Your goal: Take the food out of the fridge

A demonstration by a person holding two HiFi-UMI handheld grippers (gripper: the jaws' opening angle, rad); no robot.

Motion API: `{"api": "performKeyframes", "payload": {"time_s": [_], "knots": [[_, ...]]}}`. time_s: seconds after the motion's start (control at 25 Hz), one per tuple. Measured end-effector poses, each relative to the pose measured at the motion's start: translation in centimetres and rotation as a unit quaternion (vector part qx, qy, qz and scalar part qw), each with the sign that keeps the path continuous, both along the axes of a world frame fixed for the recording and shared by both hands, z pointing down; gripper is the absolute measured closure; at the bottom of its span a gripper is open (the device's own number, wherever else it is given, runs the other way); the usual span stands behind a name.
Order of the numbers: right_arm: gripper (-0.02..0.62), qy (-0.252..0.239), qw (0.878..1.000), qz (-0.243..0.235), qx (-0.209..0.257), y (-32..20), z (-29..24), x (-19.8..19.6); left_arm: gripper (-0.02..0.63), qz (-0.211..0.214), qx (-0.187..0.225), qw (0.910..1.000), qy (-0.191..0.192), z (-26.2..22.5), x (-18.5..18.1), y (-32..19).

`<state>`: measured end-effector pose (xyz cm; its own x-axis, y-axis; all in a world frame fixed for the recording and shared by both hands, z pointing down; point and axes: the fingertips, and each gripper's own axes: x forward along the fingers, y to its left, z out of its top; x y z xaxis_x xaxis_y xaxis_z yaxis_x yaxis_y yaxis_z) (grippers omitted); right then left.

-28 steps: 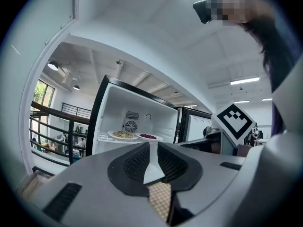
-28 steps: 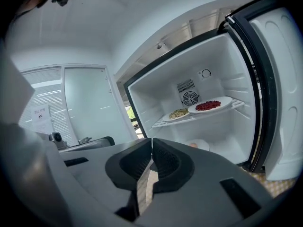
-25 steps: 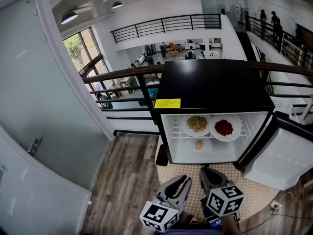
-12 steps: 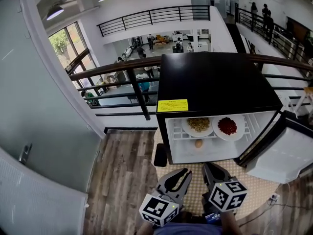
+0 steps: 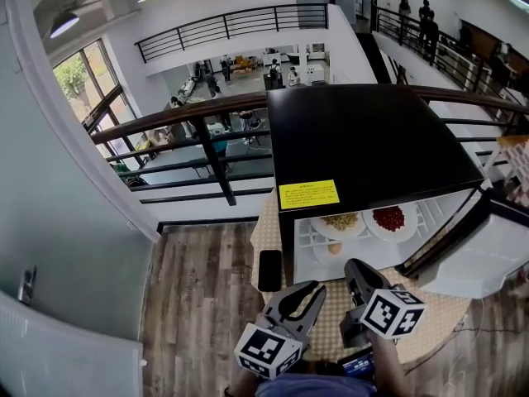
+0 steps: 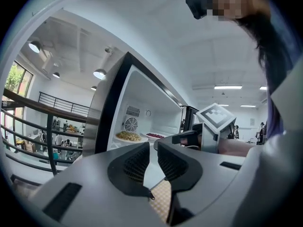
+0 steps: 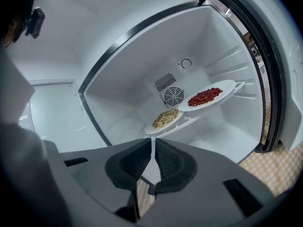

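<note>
The small black fridge (image 5: pixel 372 139) stands open, its door (image 5: pixel 488 259) swung out to the right. On its wire shelf sit a plate of noodles (image 5: pixel 340 221) (image 6: pixel 129 136) (image 7: pixel 165 118) and a plate of red food (image 5: pixel 388 218) (image 6: pixel 156 135) (image 7: pixel 206 96). A small round tan item (image 5: pixel 334 247) lies below them. My left gripper (image 5: pixel 312 290) (image 6: pixel 153 148) and right gripper (image 5: pixel 357 268) (image 7: pixel 152 145) hover side by side in front of the opening, short of the shelf. Both are shut with nothing between their jaws. The right gripper (image 6: pixel 208 131) also shows in the left gripper view.
A dark railing (image 5: pixel 190 118) runs behind the fridge over a drop to a lower floor. A checked beige mat (image 5: pixel 430 317) lies under the fridge on wood flooring (image 5: pixel 198 296). A black object (image 5: pixel 269 270) stands by the fridge's left corner. A fan vent (image 7: pixel 174 96) is in the back wall.
Both grippers have moved toward the open fridge. The head view now looks more from above, so the black top hides more of the shelf.
</note>
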<state>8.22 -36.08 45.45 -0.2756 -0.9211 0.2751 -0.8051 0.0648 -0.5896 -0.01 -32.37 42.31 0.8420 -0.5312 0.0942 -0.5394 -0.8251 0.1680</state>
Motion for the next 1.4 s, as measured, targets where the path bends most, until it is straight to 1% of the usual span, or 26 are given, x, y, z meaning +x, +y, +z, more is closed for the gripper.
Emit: {"api": "performKeyframes", "payload": {"time_s": [0.16, 0.4, 0.52, 0.56, 0.64, 0.84, 0.96, 1.08, 1.16, 1.24, 1.28, 1.4], "knots": [[0.575, -0.036, 0.999, 0.031, -0.011, -1.9, 0.6, 0.6, 0.543, 0.024, 0.003, 0.9997, 0.011, -0.4, 0.1, -0.9], [0.574, -0.037, 0.997, 0.073, -0.014, -3.9, 0.9, 2.2, 0.543, 0.054, 0.003, 0.9984, 0.019, -0.2, 0.6, -1.5], [0.57, -0.062, 0.995, 0.077, -0.02, -4.6, 0.8, 2.1, 0.543, 0.064, 0.0, 0.9978, 0.02, 0.0, 0.6, -1.8], [0.556, -0.077, 0.994, 0.076, -0.021, -4.9, 0.8, 2.0, 0.543, 0.066, 0.0, 0.9976, 0.021, -0.1, 0.6, -1.9], [0.498, -0.107, 0.991, 0.071, -0.023, -5.5, 0.7, 1.7, 0.543, 0.069, -0.001, 0.9974, 0.024, -0.1, 0.5, -2.1], [0.494, -0.14, 0.986, 0.088, -0.034, -5.8, 1.0, 2.2, 0.543, 0.071, -0.006, 0.9971, 0.026, 0.2, 0.3, -2.5], [0.499, -0.175, 0.978, 0.103, -0.044, -5.8, 1.2, 2.6, 0.543, 0.069, -0.007, 0.9972, 0.027, 0.1, 0.1, -2.9], [0.517, -0.215, 0.969, 0.11, -0.055, -5.6, 1.6, 3.1, 0.543, 0.067, -0.009, 0.9973, 0.029, 0.1, -0.1, -3.0], [0.546, -0.256, 0.959, 0.112, -0.056, -5.7, 1.6, 3.3, 0.543, 0.066, -0.011, 0.9974, 0.029, 0.2, 0.0, -3.0], [0.559, -0.299, 0.947, 0.108, -0.057, -6.0, 1.7, 3.3, 0.543, 0.065, -0.013, 0.9974, 0.029, 0.4, 0.1, -3.0], [0.563, -0.311, 0.943, 0.104, -0.057, -6.0, 1.7, 3.2, 0.543, 0.065, -0.014, 0.9973, 0.029, 0.4, 0.2, -2.9], [0.565, -0.318, 0.942, 0.093, -0.057, -5.3, 1.8, 2.7, 0.543, 0.065, -0.015, 0.9974, 0.027, 0.5, 0.2, -2.6]]}}
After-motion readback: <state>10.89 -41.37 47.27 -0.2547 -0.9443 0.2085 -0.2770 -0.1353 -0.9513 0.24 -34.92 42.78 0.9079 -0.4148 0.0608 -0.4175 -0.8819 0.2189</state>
